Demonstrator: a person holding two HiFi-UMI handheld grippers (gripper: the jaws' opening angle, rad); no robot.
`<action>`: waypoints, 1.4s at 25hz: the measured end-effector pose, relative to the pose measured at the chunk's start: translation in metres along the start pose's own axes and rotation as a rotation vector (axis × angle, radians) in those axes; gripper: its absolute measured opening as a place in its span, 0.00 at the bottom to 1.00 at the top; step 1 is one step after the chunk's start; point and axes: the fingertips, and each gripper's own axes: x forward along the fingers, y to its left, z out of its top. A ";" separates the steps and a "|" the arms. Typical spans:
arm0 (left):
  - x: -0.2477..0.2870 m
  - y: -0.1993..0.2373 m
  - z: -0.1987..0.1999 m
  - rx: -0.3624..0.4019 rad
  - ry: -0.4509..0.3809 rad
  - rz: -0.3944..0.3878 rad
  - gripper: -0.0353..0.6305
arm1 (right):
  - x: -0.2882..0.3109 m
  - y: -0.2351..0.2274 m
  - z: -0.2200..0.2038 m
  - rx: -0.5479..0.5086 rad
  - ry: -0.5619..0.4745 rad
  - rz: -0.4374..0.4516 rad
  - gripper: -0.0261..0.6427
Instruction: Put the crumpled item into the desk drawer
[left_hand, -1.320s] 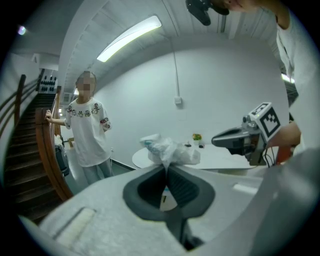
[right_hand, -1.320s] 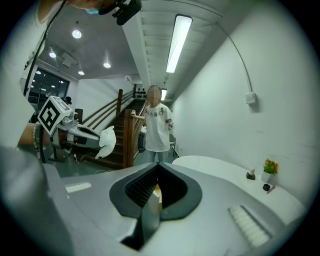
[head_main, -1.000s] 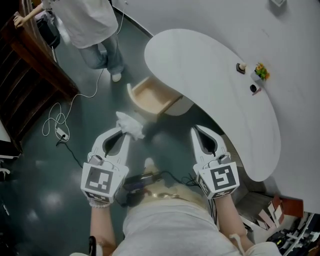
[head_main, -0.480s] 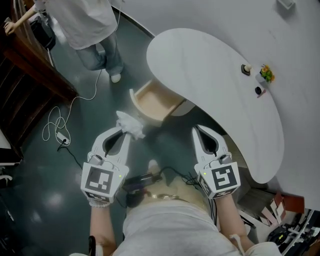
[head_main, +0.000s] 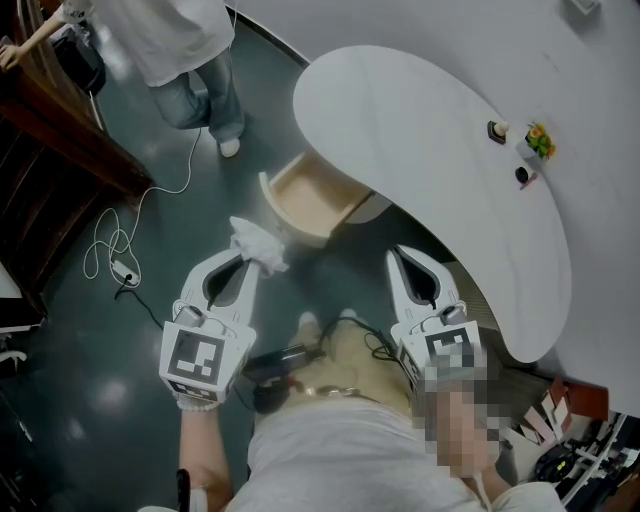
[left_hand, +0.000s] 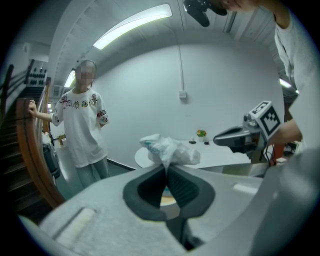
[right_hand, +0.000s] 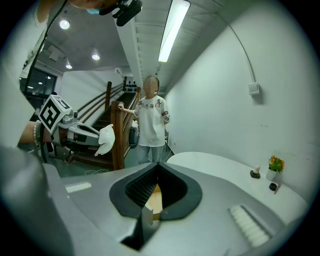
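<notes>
The left gripper (head_main: 246, 266) keeps its fingers pinched shut on the white crumpled item (head_main: 256, 243). Over the past second it has barely crept forward, so the item hangs over the floor just short of the open drawer (head_main: 305, 192) rather than above it. The right gripper (head_main: 401, 258), fingers closed on nothing, has edged slightly nearer the white table (head_main: 420, 130); the drop probably needs a further reach forward, though the steep view makes the gap hard to judge
</notes>
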 end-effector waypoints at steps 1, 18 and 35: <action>0.001 0.000 -0.001 0.002 0.003 0.001 0.05 | 0.001 -0.001 -0.001 0.000 0.001 0.003 0.05; 0.027 0.021 0.003 -0.015 0.022 0.040 0.05 | 0.032 -0.025 -0.002 0.006 0.025 0.037 0.05; 0.101 0.032 -0.009 -0.013 0.075 -0.012 0.05 | 0.074 -0.072 -0.021 0.059 0.071 0.029 0.05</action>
